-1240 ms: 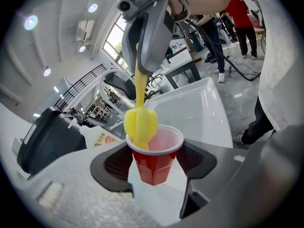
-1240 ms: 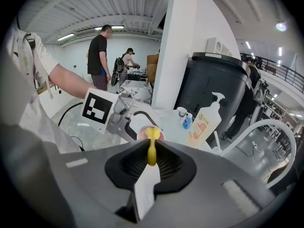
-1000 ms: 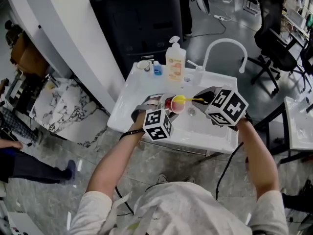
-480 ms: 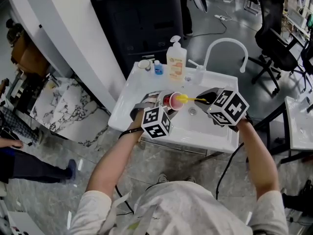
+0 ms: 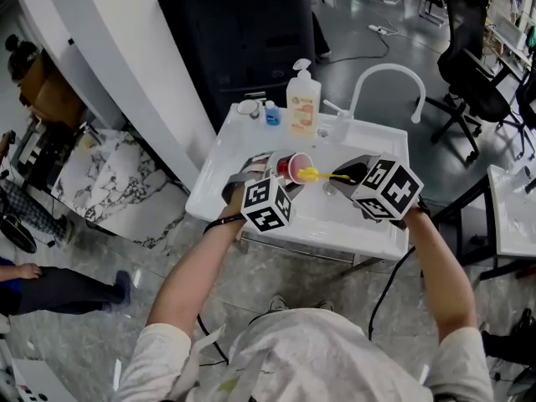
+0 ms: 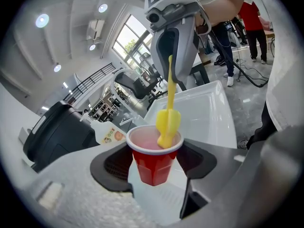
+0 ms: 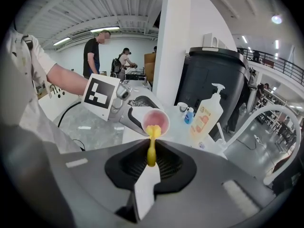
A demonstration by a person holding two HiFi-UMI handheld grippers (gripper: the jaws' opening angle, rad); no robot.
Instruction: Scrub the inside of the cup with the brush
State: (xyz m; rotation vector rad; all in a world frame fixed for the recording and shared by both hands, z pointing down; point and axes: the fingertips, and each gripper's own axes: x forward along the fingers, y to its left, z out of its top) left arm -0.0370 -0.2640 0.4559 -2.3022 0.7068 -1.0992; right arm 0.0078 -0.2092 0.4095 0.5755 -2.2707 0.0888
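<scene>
Scrubbing | left gripper (image 5: pixel 268 172) fingers grasp red plastic cup (image 6: pixel 153 163) | right gripper (image 7: pixel 151 161) clenches yellow brush (image 6: pixel 167 122), seemingly inside rim | next: swirl deeper

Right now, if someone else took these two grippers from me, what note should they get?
Left gripper: shut on the red cup, held tilted over the sink.
Right gripper: shut on the yellow brush by its handle.
Done: brush head is in the cup's mouth, at the rim.
Left: scrub the inside walls and bottom. How much is already scrubbed can't be told.
</scene>
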